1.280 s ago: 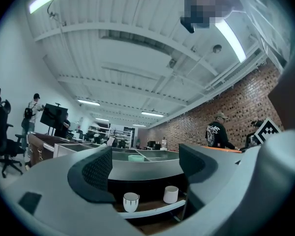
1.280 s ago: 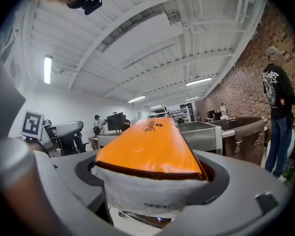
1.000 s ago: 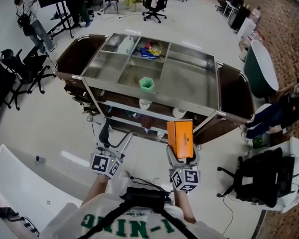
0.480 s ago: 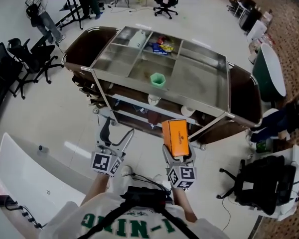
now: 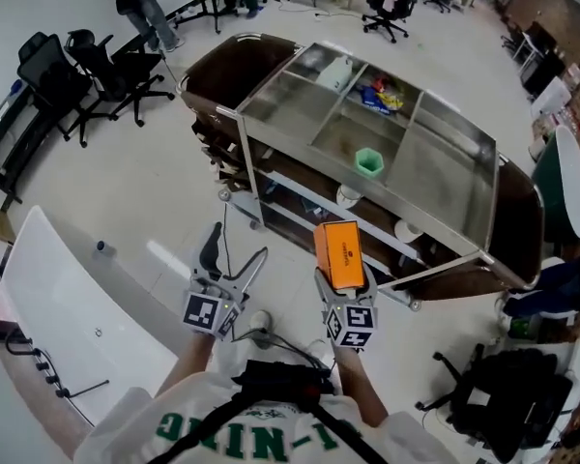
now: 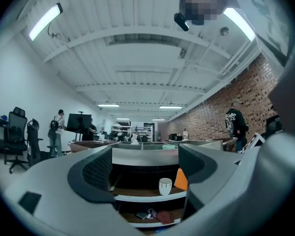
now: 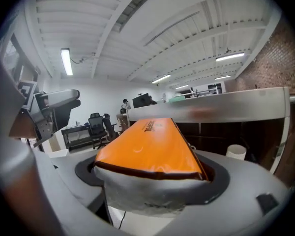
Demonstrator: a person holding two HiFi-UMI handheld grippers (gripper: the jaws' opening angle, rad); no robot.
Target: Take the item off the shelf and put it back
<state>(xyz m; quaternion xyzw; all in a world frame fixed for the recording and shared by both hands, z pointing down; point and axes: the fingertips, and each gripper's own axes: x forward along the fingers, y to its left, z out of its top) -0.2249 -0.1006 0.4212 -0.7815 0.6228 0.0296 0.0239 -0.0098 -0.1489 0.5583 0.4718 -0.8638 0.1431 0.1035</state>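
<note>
An orange box (image 5: 339,252) sits lengthwise between the jaws of my right gripper (image 5: 342,280), which is shut on it. In the right gripper view the box (image 7: 147,149) fills the middle, its near end wrapped in pale film, and the gripper (image 7: 152,191) points at the steel cart (image 7: 211,102). The box hangs in front of the cart's middle shelf (image 5: 300,196), apart from it. My left gripper (image 5: 234,259) is open and holds nothing. Seen from the left gripper view, that gripper (image 6: 145,171) faces the cart's shelves, where a white cup (image 6: 165,186) stands.
The cart's top tray (image 5: 435,177) holds a green cup (image 5: 368,161), a bottle and some packets. Office chairs (image 5: 87,66) stand at the upper left, a white table (image 5: 68,307) at the lower left, a black chair (image 5: 503,394) at the lower right. People stand far back.
The head view has swung, so the cart now lies to the right and at a slant. Both grippers have moved along in front of it, the right one still shut on the orange box.
</note>
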